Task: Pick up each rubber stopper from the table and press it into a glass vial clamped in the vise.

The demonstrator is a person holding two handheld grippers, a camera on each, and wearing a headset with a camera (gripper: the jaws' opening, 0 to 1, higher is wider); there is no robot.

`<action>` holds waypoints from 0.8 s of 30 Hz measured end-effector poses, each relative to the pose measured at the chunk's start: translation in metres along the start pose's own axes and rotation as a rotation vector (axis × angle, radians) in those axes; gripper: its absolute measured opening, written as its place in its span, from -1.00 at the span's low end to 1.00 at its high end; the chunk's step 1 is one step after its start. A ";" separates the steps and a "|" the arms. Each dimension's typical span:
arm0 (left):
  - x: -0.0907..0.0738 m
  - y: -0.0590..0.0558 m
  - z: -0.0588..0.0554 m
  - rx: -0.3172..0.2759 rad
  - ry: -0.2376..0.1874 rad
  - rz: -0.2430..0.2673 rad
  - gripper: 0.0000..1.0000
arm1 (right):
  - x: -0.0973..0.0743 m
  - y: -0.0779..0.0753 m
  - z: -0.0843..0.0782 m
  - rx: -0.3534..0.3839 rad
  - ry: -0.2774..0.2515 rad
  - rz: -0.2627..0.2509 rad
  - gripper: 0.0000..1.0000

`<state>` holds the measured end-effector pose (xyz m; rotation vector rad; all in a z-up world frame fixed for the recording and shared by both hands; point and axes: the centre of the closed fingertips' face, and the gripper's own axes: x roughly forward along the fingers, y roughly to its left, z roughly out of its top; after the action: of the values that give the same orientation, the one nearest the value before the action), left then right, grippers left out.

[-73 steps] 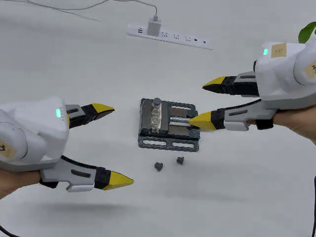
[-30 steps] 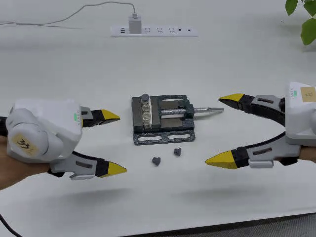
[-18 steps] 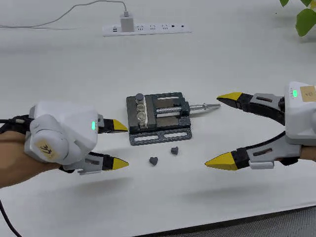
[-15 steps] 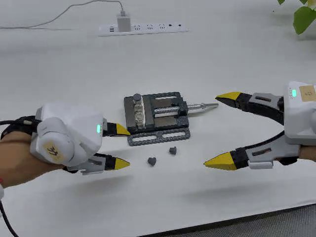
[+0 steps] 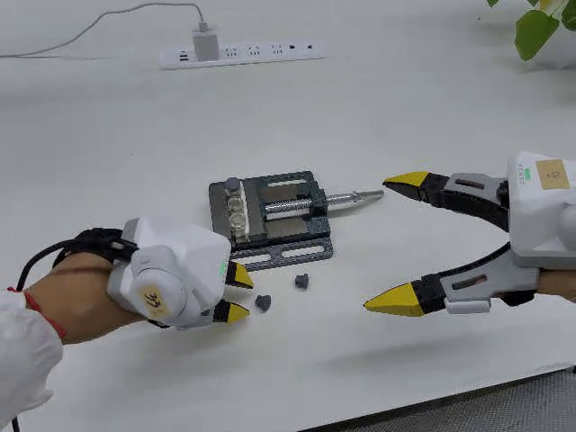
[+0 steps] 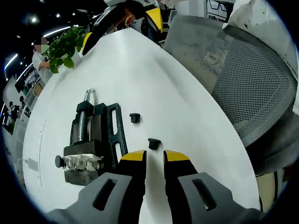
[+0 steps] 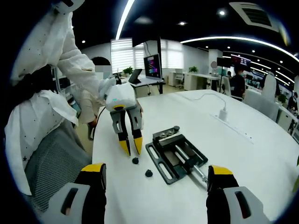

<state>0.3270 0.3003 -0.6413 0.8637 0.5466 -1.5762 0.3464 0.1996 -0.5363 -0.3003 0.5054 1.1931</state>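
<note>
A black vise (image 5: 270, 220) on the white table clamps a row of glass vials (image 5: 237, 210); the far vial carries a dark stopper (image 5: 233, 184). Two loose rubber stoppers (image 5: 263, 303) (image 5: 302, 282) lie in front of the vise. My left gripper (image 5: 236, 293) is low at the table, open by a narrow gap, and the nearer stopper (image 6: 153, 143) lies just ahead of its yellow tips, not between them. The other stopper (image 6: 134, 117) lies farther on beside the vise (image 6: 96, 135). My right gripper (image 5: 398, 241) hovers wide open to the right of the vise screw, holding nothing.
A white power strip (image 5: 243, 52) with a plug and cable lies at the back of the table. Green leaves (image 5: 531, 27) hang at the top right. The table's front edge runs along the lower right. A mesh chair (image 6: 233, 70) stands beside the table.
My left gripper has moved right and down to the nearer loose stopper, and its jaws have narrowed. The right gripper has stayed wide open in about the same place.
</note>
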 end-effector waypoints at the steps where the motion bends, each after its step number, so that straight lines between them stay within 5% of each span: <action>1: 0.002 0.000 0.001 0.006 -0.001 -0.002 -0.80 | 0.000 0.000 0.000 0.000 0.000 0.000 0.76; 24: 0.010 0.003 0.001 0.034 0.000 -0.030 -0.89 | -0.003 -0.004 -0.006 0.019 0.012 -0.008 0.72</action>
<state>0.3293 0.2928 -0.6487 0.8845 0.5364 -1.6165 0.3480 0.1925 -0.5397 -0.2928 0.5255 1.1790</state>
